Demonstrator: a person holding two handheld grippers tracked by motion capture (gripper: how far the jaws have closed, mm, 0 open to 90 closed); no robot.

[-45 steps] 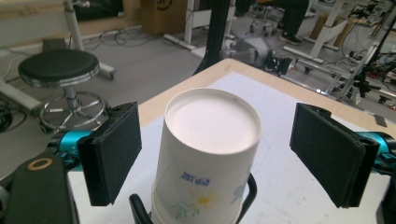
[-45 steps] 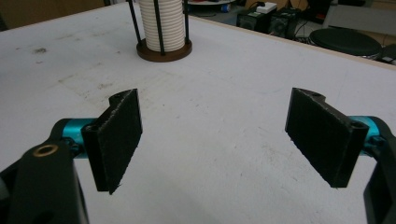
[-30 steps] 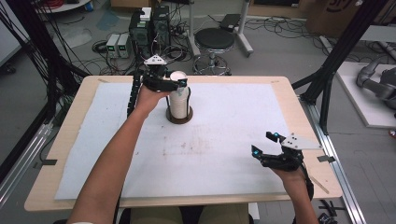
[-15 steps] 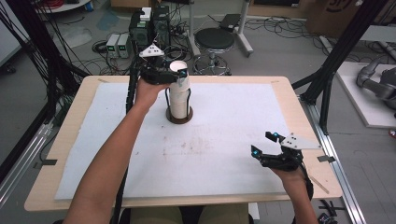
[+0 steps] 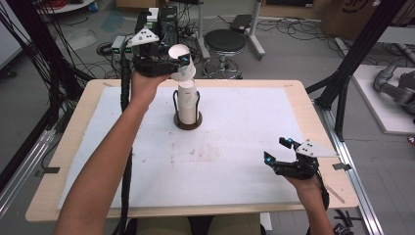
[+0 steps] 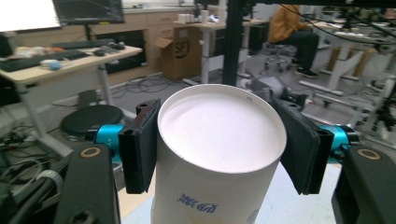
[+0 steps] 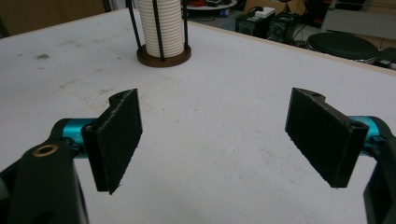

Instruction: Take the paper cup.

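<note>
Paper cup (image 5: 181, 62), light and easily crushed, sits clamped near its rim in the left gripper (image 5: 182, 66), lifted above the cup stack (image 5: 187, 102) at table's twelve o'clock. Right gripper (image 5: 278, 152) rests spread, empty, at four o'clock.

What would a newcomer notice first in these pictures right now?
Probably the white paper cup clamped in the left hand-held gripper, raised above the stack of cups in its wire holder at the table's far middle. Next, the right hand-held gripper, jaws open, resting on the white mat near the right edge.
</note>
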